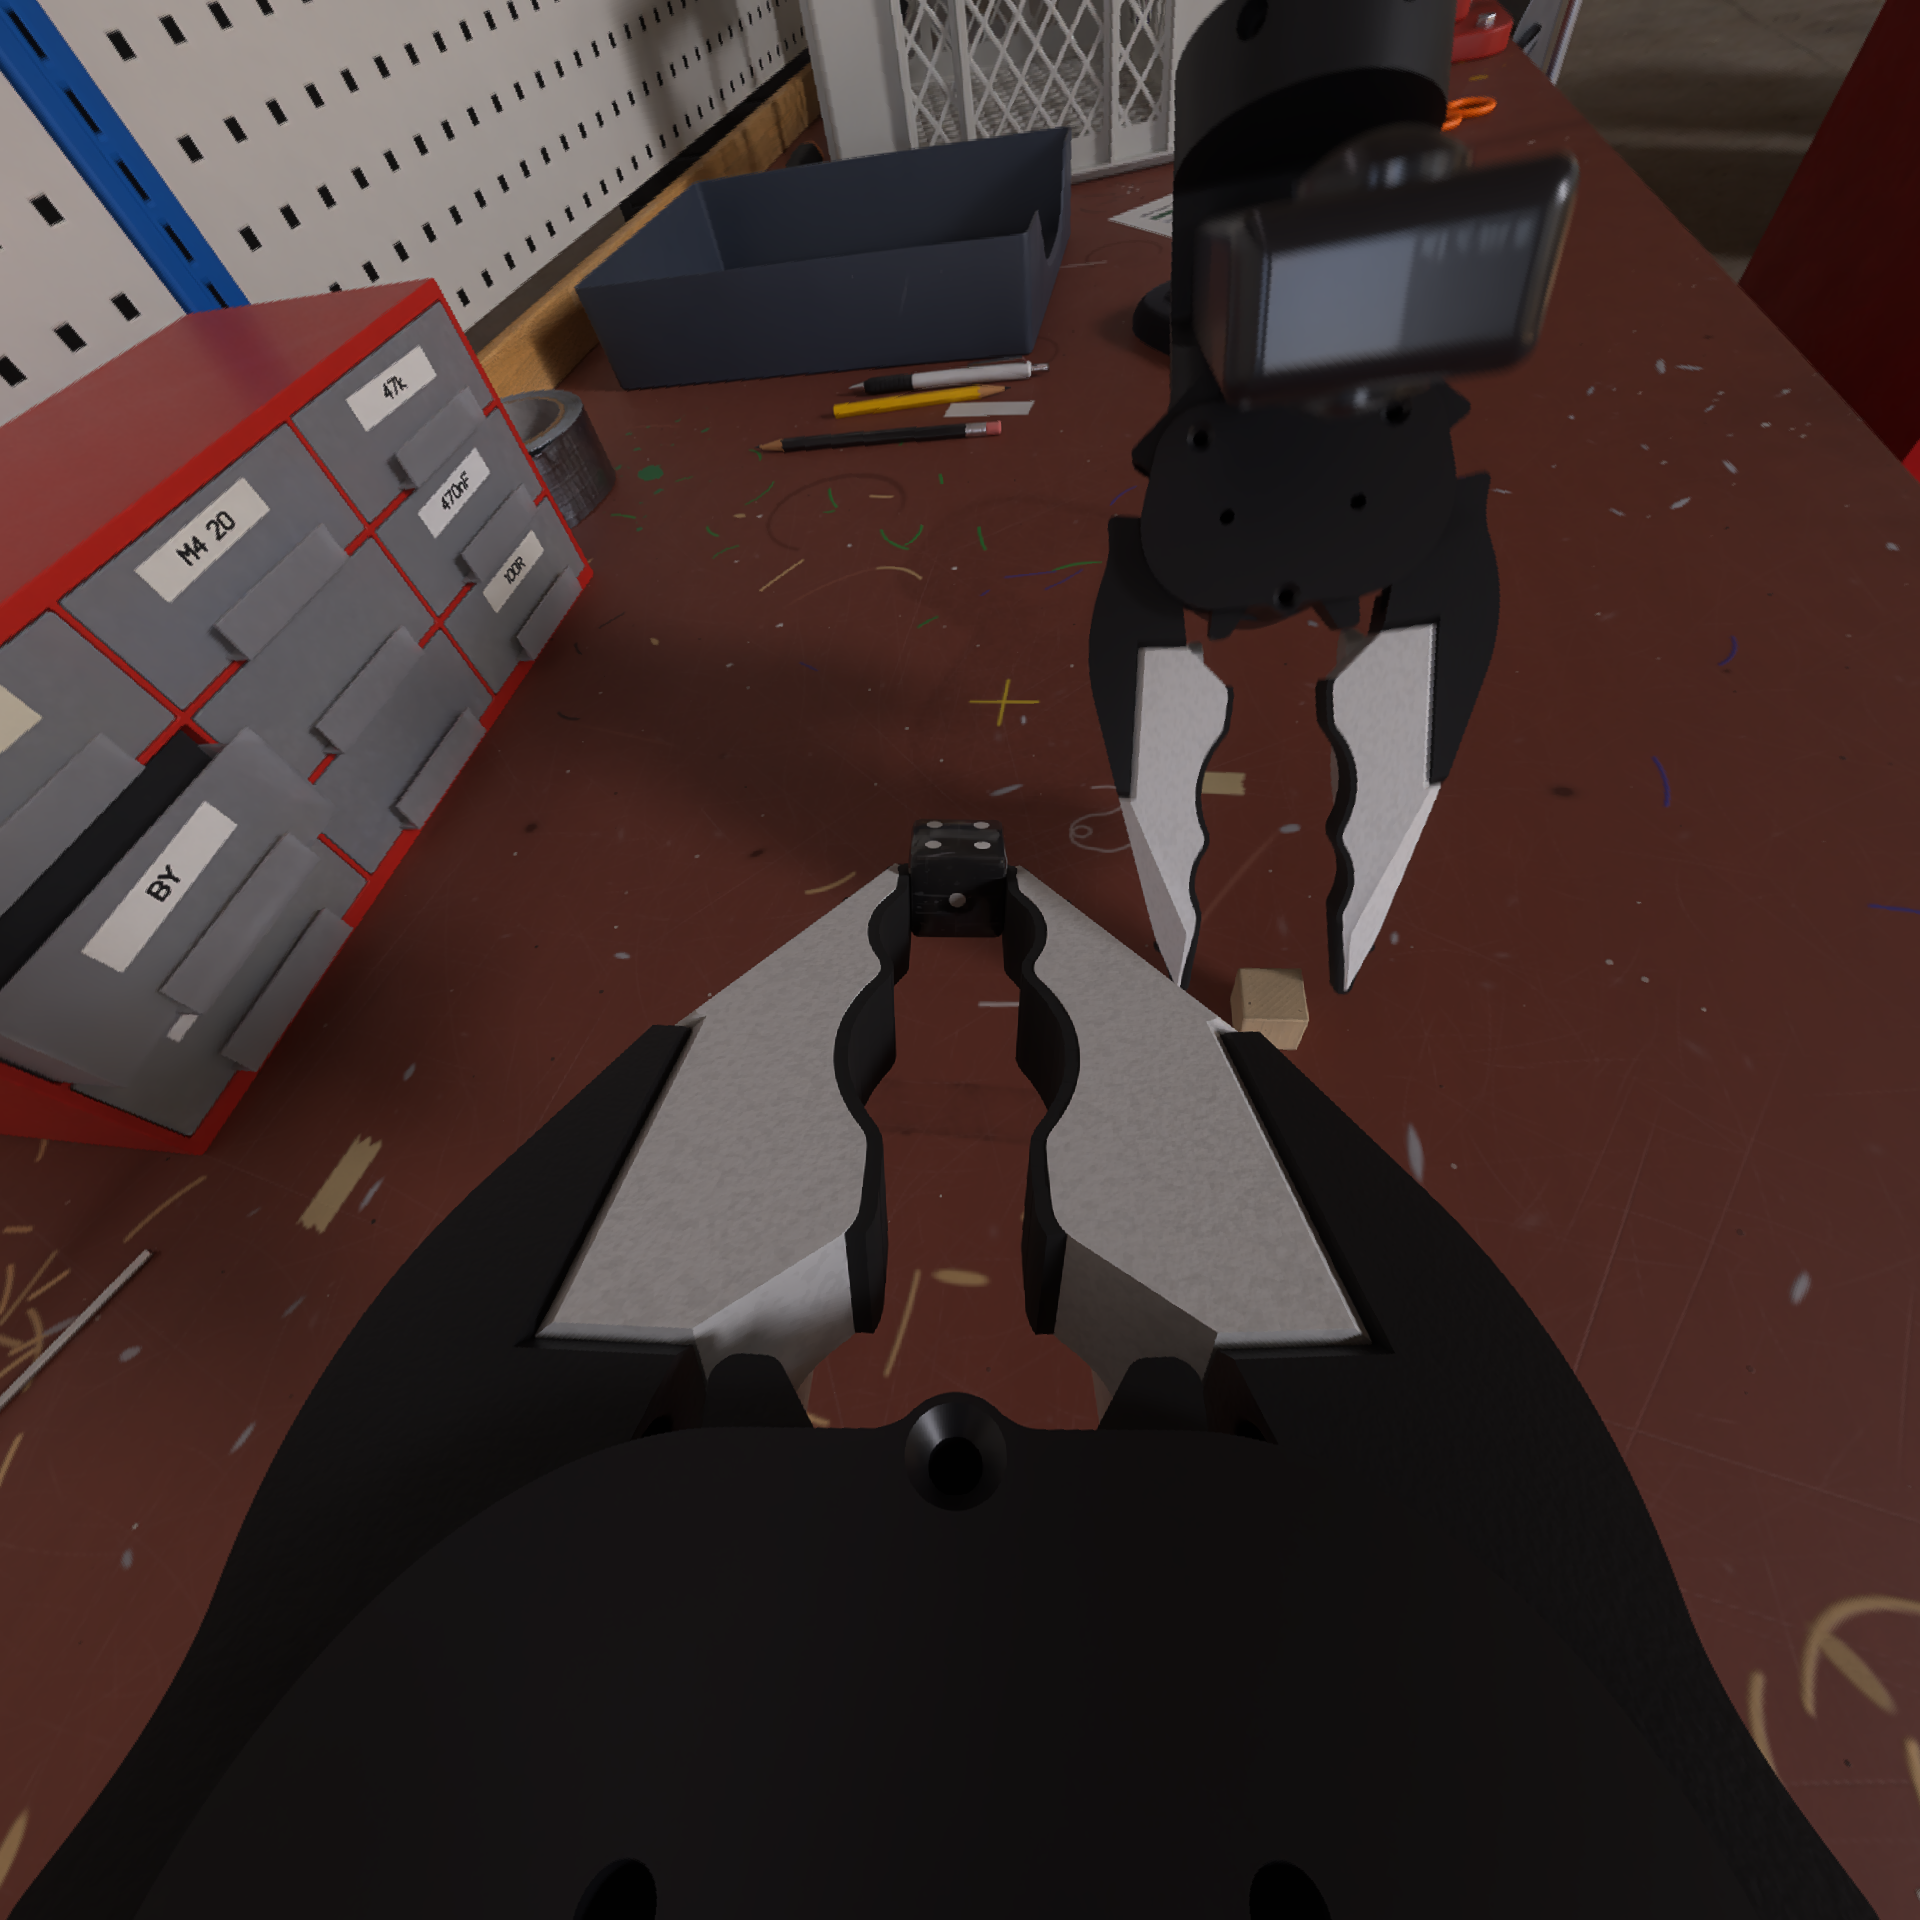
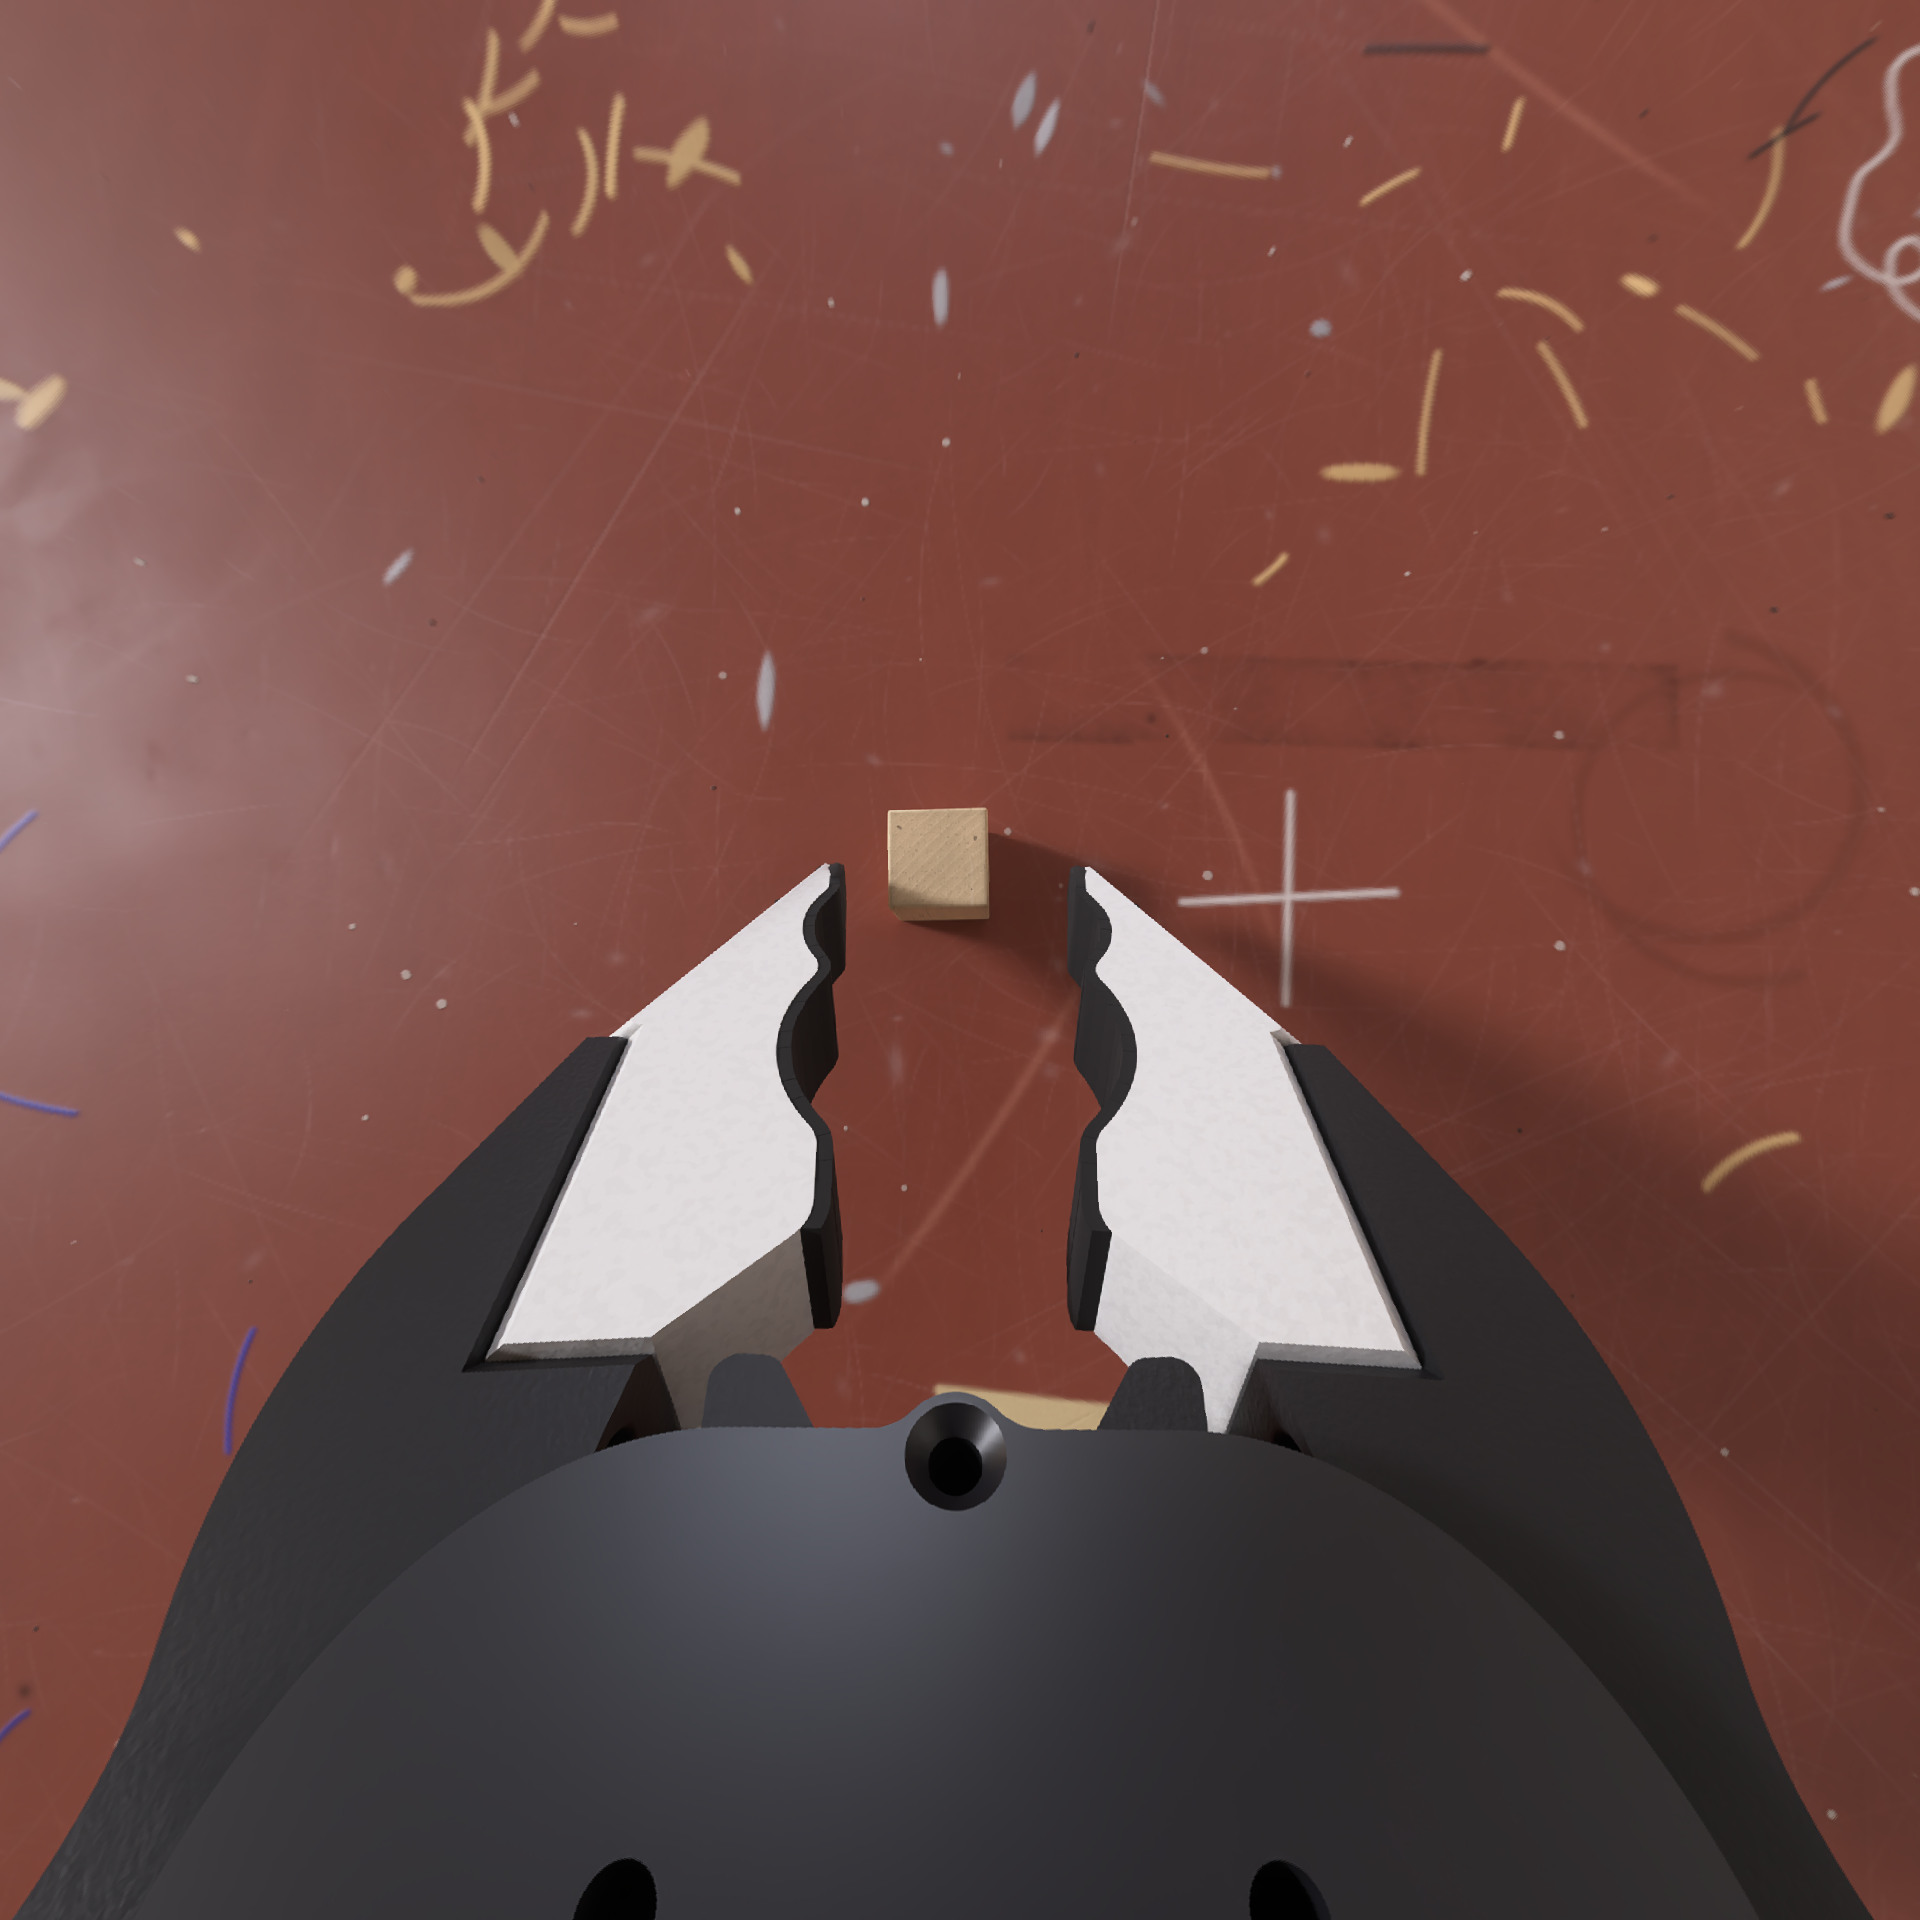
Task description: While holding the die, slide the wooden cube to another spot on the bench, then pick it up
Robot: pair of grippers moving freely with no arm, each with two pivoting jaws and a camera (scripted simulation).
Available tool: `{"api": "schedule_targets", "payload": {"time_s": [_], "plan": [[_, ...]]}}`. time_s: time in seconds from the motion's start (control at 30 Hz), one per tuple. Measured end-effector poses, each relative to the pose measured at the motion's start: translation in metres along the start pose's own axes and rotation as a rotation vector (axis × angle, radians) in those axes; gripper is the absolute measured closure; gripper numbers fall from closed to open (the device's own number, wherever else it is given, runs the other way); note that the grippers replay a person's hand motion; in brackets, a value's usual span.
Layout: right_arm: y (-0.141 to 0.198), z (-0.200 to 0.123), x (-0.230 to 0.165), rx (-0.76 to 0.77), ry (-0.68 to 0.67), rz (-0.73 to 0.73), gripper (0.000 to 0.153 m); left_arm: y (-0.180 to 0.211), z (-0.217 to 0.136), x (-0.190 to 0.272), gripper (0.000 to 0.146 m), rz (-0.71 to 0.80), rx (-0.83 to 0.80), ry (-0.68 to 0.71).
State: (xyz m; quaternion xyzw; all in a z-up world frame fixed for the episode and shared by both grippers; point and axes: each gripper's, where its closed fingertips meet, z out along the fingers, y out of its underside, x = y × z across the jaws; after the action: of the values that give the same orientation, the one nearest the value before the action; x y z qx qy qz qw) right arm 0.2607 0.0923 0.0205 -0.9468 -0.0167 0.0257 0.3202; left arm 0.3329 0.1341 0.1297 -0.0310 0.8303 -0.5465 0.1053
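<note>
My left gripper (image 1: 957, 883) is shut on a black die (image 1: 958, 878) with white pips, held at the fingertips above the red-brown bench (image 1: 727, 727). The small wooden cube (image 1: 1270, 1006) lies on the bench to the right of it. My right gripper (image 1: 1262, 982) hangs fingers-down right over the cube, open. In the right wrist view the right gripper (image 2: 956, 883) is open and empty, and the cube (image 2: 937, 862) sits on the bench (image 2: 520, 623) just past the fingertips, nearer the left finger.
A red drawer cabinet (image 1: 260, 675) stands at the left, with a tape roll (image 1: 566, 452) behind it. A dark blue tray (image 1: 842, 270), pens and pencils (image 1: 914, 405) and a white crate (image 1: 987, 73) lie at the back by the pegboard (image 1: 364, 135). A chalk cross (image 2: 1288, 896) marks the bench right of the cube.
</note>
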Motion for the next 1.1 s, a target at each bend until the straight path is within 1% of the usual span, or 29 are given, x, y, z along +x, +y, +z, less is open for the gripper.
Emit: {"api": "schedule_targets", "payload": {"time_s": [0.07,0.13,0.27,0.43,0.57,0.83,1.0,1.1], "plan": [[-0.002,-0.007,0.000,0.043,-0.014,0.009,0.109,0.001,0.000,-0.001,0.130,0.000,-0.004,-0.004],[-0.001,-0.009,-0.002,0.055,-0.021,-0.006,0.109,0.002,0.001,0.000,0.130,0.001,-0.010,-0.004],[0.003,-0.004,-0.008,0.032,-0.041,-0.054,0.109,0.005,0.006,0.003,0.130,-0.009,-0.027,0.016],[0.004,0.006,-0.005,0.000,-0.016,-0.067,0.108,0.005,0.006,0.005,0.130,-0.007,-0.022,0.026],[0.003,0.010,-0.005,-0.008,-0.005,-0.099,0.113,0.003,0.005,0.005,0.130,-0.006,-0.013,0.029],[0.005,0.008,-0.006,-0.005,-0.017,-0.092,0.113,0.004,0.005,0.005,0.130,-0.006,-0.015,0.032],[0.005,0.008,-0.006,0.002,-0.025,-0.080,0.107,0.003,0.005,0.005,0.130,-0.008,-0.010,0.034],[0.005,0.009,-0.005,-0.002,-0.023,-0.077,0.113,0.002,0.004,0.005,0.130,-0.009,-0.004,0.039]]}}
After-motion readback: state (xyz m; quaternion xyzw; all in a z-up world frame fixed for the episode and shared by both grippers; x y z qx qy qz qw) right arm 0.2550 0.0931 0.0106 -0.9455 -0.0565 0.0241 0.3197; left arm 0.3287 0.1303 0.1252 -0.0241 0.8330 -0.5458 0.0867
